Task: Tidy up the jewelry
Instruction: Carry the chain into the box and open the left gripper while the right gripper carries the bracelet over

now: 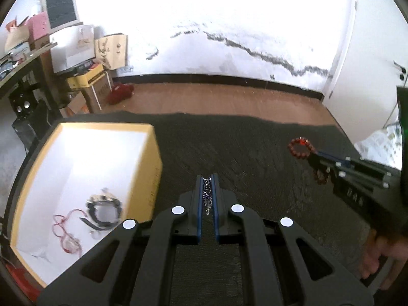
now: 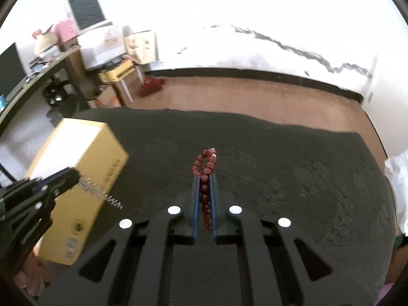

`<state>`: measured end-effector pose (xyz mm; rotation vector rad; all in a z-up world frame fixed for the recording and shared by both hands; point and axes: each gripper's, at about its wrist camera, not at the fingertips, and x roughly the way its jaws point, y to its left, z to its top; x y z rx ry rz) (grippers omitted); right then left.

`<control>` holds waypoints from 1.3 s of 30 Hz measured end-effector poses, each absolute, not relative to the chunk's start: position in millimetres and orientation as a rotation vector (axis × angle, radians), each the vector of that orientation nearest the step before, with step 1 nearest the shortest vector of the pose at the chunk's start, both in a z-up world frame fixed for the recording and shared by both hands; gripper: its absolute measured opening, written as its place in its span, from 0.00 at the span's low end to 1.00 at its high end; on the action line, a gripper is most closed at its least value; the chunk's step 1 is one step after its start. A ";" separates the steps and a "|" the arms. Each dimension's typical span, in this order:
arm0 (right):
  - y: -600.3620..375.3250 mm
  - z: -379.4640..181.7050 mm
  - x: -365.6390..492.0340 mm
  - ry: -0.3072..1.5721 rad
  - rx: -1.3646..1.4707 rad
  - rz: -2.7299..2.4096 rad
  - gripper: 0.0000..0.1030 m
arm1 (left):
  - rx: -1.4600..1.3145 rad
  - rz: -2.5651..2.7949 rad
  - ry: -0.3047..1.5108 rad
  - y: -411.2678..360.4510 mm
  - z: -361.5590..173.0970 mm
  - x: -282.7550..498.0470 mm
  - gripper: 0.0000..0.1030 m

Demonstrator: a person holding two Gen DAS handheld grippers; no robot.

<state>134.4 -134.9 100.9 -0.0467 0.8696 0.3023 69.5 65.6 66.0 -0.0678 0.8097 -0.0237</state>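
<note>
My left gripper (image 1: 207,178) is shut on a silver chain (image 1: 207,196) that hangs between its blue pads, just right of the yellow box (image 1: 156,168). The box is white inside and holds a black bracelet (image 1: 103,210) and a thin red cord bracelet (image 1: 66,232). My right gripper (image 2: 204,178) is shut on a red bead bracelet (image 2: 205,165) above the dark mat (image 2: 280,178). In the left wrist view the right gripper (image 1: 312,156) shows at the right with the bead bracelet (image 1: 301,148). In the right wrist view the left gripper (image 2: 74,178) shows with the chain (image 2: 102,193) dangling beside the box (image 2: 84,176).
The dark mat (image 1: 242,148) covers the table; a wooden floor (image 1: 216,97) lies beyond. A desk with boxes and a screen (image 1: 61,7) stands at the far left. A white cloth (image 2: 397,186) lies at the mat's right edge.
</note>
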 end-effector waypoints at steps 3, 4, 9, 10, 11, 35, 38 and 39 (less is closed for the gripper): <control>-109.3 114.7 124.3 0.848 -0.058 0.351 0.08 | -0.071 -0.001 0.781 87.0 83.7 61.9 0.06; -100.8 117.6 122.1 0.845 -0.062 0.365 0.08 | -0.073 0.006 0.775 92.7 89.0 59.0 0.06; -61.3 121.9 117.1 0.841 -0.090 0.421 0.08 | -0.100 0.067 0.736 144.4 110.2 44.4 0.06; -56.0 122.1 115.7 0.842 -0.094 0.427 0.08 | -0.103 0.084 0.728 153.3 112.7 42.4 0.06; -47.8 121.6 114.7 0.844 -0.100 0.437 0.08 | -0.105 0.101 0.722 162.4 113.8 40.6 0.06; 40.6 92.6 106.7 0.884 -0.182 0.536 0.08 | -0.158 0.257 0.971 261.3 -3.3 44.4 0.06; 40.6 92.6 105.2 0.883 -0.183 0.539 0.08 | -0.156 0.257 0.981 261.9 -5.3 43.2 0.06; 40.9 92.4 104.2 0.884 -0.185 0.540 0.08 | -0.156 0.257 0.984 262.2 -5.9 43.5 0.06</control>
